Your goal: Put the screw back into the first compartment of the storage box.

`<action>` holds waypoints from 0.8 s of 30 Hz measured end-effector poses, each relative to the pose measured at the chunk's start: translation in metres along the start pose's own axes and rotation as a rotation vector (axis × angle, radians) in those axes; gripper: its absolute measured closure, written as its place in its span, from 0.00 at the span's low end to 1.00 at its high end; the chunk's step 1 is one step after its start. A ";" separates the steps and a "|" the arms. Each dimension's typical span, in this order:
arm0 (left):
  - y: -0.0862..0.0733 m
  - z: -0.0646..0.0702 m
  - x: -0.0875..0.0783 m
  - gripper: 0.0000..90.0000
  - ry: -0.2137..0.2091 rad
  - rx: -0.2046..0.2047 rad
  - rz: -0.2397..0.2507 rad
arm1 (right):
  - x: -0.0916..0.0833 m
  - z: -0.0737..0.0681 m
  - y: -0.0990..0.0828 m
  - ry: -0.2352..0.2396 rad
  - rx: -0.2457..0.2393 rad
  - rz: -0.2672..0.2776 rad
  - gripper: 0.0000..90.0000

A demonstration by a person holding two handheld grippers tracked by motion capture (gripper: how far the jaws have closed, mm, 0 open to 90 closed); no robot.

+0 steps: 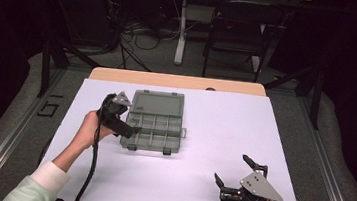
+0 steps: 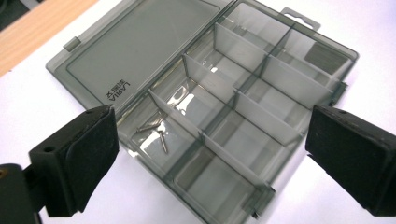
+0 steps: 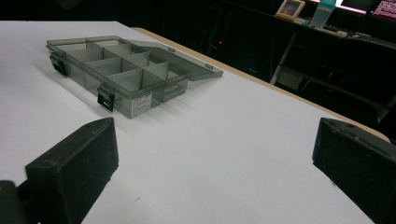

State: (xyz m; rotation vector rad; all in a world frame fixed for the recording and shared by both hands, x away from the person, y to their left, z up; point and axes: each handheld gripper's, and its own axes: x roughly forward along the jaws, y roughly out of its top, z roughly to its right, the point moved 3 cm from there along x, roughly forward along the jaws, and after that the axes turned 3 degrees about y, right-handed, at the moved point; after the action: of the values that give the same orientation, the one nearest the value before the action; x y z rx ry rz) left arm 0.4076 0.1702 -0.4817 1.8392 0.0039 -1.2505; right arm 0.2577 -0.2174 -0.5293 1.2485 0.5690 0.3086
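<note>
1. In the high view, the smoky-grey organizer box (image 1: 156, 123) lies open on the white bench (image 1: 213, 134), left of the middle, its lid (image 1: 159, 101) folded flat on the far side. The left gripper (image 1: 131, 128) hangs at the box's left edge. The right gripper (image 1: 232, 169) sits well apart near the bench's front right, fingers spread and empty.
2. In the left gripper view, the fingers (image 2: 88, 154) stand wide over the compartments, pinching nothing. A few small screws (image 2: 159, 135) lie in one compartment beside the lid hinge.
3. In the right gripper view, the fingers (image 3: 79, 163) gape over bare bench, the open box (image 3: 116, 70) farther off.
</note>
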 end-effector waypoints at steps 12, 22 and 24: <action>-0.037 0.021 -0.033 0.00 0.015 -0.013 0.118 | 0.000 0.000 0.000 0.000 0.001 0.001 0.00; -0.069 0.030 -0.049 0.00 0.038 -0.039 0.241 | 0.000 0.000 0.000 -0.001 0.001 0.000 0.00; -0.075 0.032 -0.051 0.00 0.035 -0.046 0.265 | 0.000 0.000 0.000 0.001 0.001 -0.001 0.00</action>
State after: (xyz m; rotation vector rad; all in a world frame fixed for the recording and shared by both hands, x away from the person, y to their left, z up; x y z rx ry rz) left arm 0.3249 0.2167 -0.4956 1.7568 -0.1853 -1.0251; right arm 0.2578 -0.2171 -0.5294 1.2489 0.5701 0.3081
